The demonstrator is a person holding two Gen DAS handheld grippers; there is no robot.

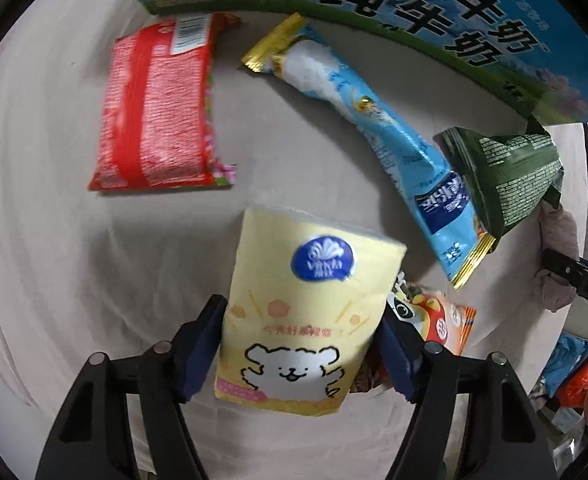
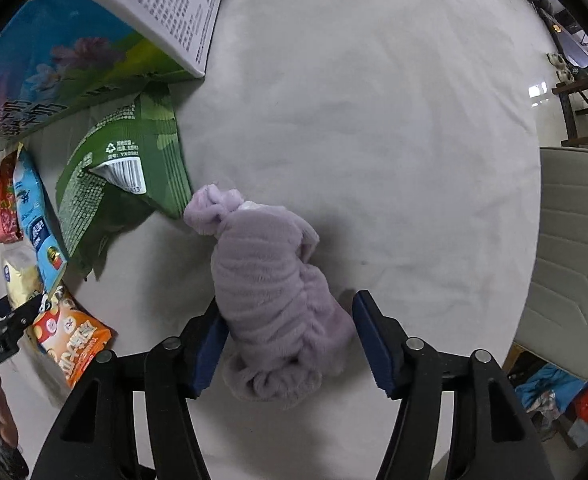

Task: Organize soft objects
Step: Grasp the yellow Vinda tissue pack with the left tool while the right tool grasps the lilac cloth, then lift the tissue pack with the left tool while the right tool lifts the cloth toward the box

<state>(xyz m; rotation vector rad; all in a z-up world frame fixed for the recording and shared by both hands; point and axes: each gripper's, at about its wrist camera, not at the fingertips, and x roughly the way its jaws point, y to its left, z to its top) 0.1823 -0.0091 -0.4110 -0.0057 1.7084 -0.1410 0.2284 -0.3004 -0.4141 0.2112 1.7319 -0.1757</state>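
Observation:
My left gripper [image 1: 300,344] is shut on a yellow tissue pack [image 1: 306,312] with a white bear drawing, held above the white cloth. My right gripper [image 2: 290,332] is open around a lilac plush cloth [image 2: 270,292] that lies on the cloth; the left pad touches it, the right pad stands apart. The lilac cloth also shows at the right edge of the left wrist view [image 1: 558,240]. The tissue pack shows small at the left of the right wrist view [image 2: 20,276].
A red snack bag [image 1: 158,108], a blue long packet [image 1: 394,140], a green bag [image 1: 506,176] and an orange bag [image 1: 450,320] lie on the white cloth [image 2: 374,120]. A milk carton box [image 1: 374,8] stands behind. A white chair [image 2: 574,260] is to the right.

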